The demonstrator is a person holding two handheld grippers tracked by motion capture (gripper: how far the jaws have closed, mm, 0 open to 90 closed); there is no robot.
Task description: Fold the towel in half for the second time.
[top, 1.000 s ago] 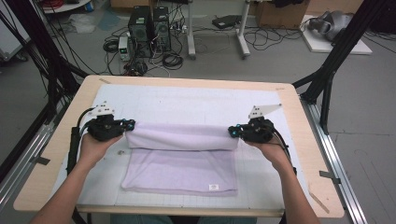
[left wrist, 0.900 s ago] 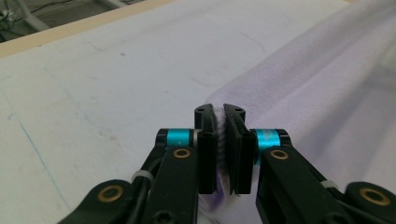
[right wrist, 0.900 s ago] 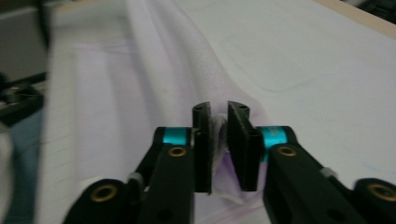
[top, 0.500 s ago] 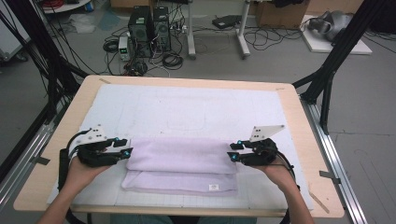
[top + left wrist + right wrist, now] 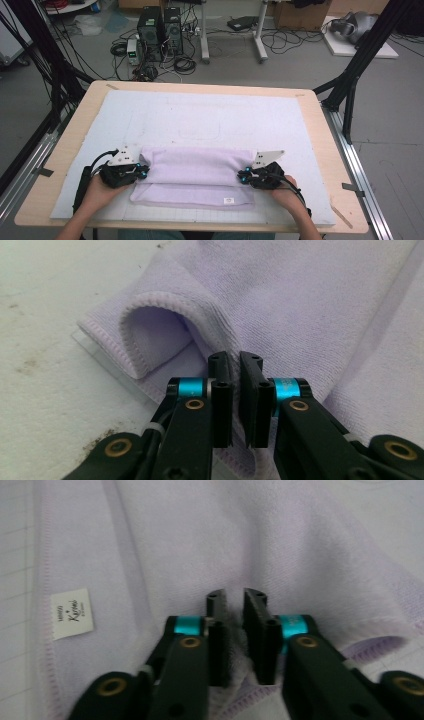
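A lilac towel (image 5: 195, 175) lies folded on the white mat (image 5: 200, 115) near the table's front edge. The upper fold rests over a lower layer that carries a small white label (image 5: 228, 201). My left gripper (image 5: 144, 172) is at the towel's left end. Its jaws have just closed and stand almost together on the fold's edge (image 5: 200, 320), with the gripper (image 5: 239, 360) low over the cloth. My right gripper (image 5: 242, 176) sits at the right end. Its jaws have also just closed, and the gripper (image 5: 234, 597) pinches bunched towel (image 5: 280, 540), with the label (image 5: 71, 612) to its left.
The wooden table's edge (image 5: 65, 150) frames the mat. Black frame poles (image 5: 350, 85) stand at the table's sides. Computers and cables (image 5: 160, 30) lie on the floor beyond the far edge. The far half of the mat is bare.
Both grippers have come toward the near edge and lower. The towel's upper fold has travelled with them and now covers most of the lower layer.
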